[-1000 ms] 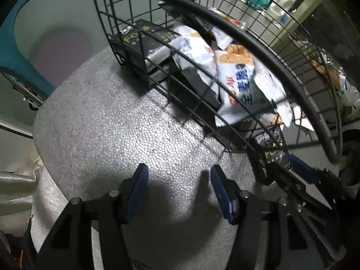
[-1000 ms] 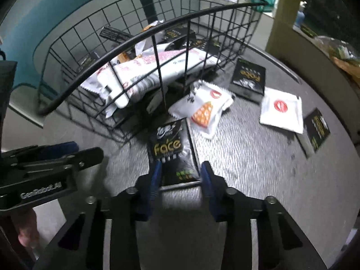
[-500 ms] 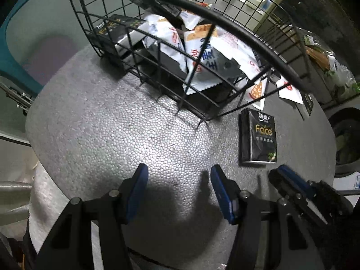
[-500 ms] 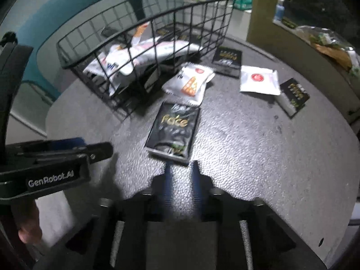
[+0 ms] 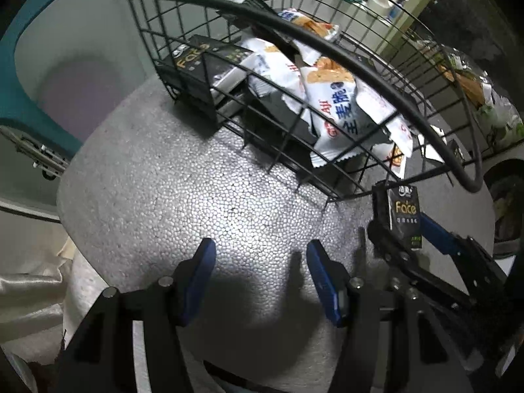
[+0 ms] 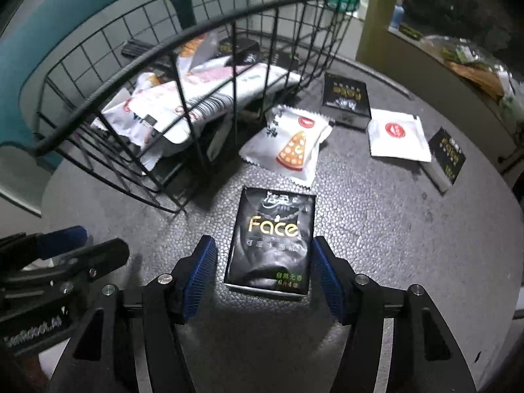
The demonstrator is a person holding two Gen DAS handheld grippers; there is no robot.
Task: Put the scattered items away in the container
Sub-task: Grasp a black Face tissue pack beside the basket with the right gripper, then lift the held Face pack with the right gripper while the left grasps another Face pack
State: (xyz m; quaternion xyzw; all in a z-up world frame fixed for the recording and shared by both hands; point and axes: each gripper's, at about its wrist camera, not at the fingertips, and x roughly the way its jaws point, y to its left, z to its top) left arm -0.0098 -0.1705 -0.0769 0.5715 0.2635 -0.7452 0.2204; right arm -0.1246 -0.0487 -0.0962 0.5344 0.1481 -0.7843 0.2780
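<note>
A black wire basket point(image 5: 327, 37) point(image 6: 131, 65) stands on the grey table and holds white snack packets and black tissue packs. A black "Face" tissue pack point(image 6: 271, 242) lies flat on the table beside the basket. My right gripper point(image 6: 263, 262) is open, with one finger on each side of this pack, not pressing it. The same pack point(image 5: 404, 219) and the right gripper point(image 5: 402, 226) show in the left wrist view. My left gripper point(image 5: 260, 265) is open and empty over bare table in front of the basket.
Loose on the table past the pack lie a white pizza-print packet point(image 6: 288, 144), another black pack point(image 6: 345, 100), a white sachet point(image 6: 398, 137) and a black pack point(image 6: 447, 155) near the right edge. The left gripper's side point(image 6: 49, 258) shows at lower left.
My right gripper has opened from shut and moved forward so its fingers straddle the black Face pack. My left gripper stays open and has moved closer to the basket.
</note>
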